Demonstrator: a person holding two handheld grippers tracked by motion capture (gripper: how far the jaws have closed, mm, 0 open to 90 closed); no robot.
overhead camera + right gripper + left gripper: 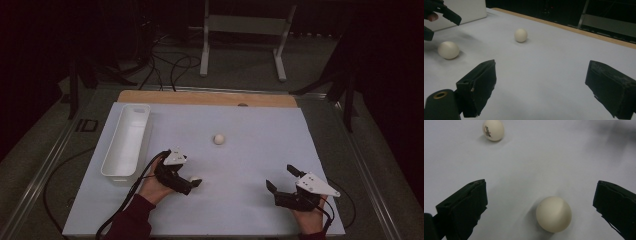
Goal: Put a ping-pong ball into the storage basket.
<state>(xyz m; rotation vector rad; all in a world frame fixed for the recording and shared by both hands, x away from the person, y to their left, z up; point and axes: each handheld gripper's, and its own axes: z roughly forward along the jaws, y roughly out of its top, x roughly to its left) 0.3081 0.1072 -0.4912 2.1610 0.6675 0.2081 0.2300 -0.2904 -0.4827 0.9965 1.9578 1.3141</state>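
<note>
At the near edge of a white table (250,130), a person's two hands hold a pair of black tongs. The left gripper (192,184), toward the near-left part of the table, has its jaws spread wide on either side of a white ball (194,179) that rests on the surface between them; in the left gripper view the ball (553,214) sits nearer the right-hand jaw, and neither jaw touches it. A second ball (219,139), printed with dark lettering, lies near the middle of the table, well apart from the first. The right gripper (281,178), toward the near-right corner, is likewise released, its jaws wide and holding nothing. A long white tray (126,141) stands along the left edge, just beside the left hand (152,187). Beyond the far edge runs a strip of bare wood (207,98).
</note>
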